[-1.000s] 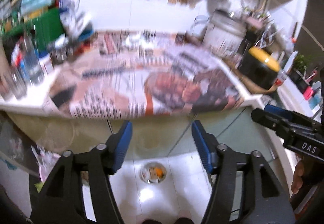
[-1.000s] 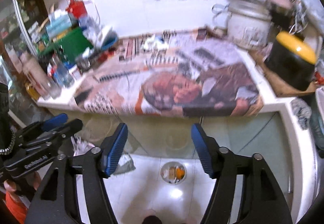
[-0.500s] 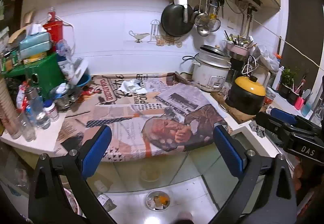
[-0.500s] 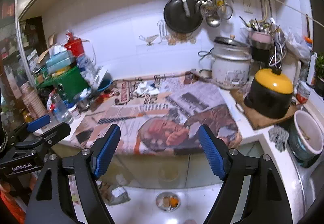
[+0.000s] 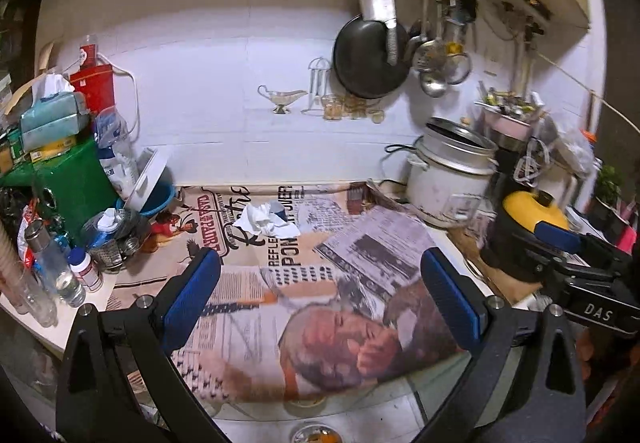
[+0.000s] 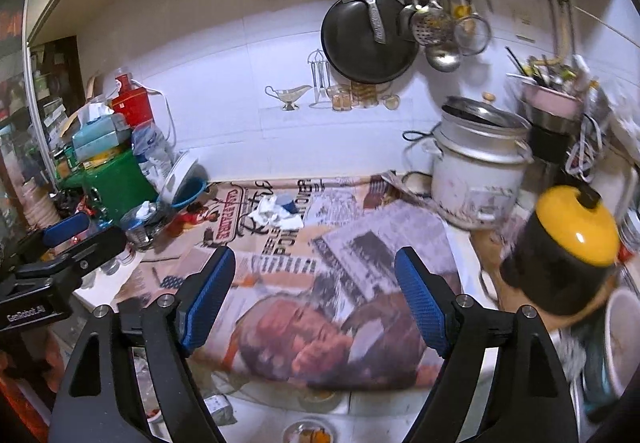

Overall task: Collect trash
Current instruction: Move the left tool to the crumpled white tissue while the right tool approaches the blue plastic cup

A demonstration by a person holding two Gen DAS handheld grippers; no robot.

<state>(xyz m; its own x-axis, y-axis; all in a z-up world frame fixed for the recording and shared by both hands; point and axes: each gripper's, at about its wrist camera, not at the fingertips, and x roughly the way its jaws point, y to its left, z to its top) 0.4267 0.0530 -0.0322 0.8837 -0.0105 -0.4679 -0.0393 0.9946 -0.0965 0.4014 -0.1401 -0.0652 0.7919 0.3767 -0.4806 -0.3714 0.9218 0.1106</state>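
Above the front edge of a newspaper-covered table (image 5: 248,307), both grippers now face the whole work surface instead of the floor below it. The left gripper (image 5: 320,295) has its blue fingers (image 5: 192,295) spread wide and empty; the right gripper (image 6: 316,295) is likewise wide and holds nothing. A second ago both views were blurred and tilted down, with the fingers closer together; half a second ago they had lifted and opened. The trash, a crumpled white tissue wad (image 5: 266,221), lies near the back of the table, well apart from either gripper, close to the green box (image 5: 68,191) and the clutter on the left. A rice cooker (image 5: 448,179) stands at the back right. Collection has probably not started; a forward reach comes next.
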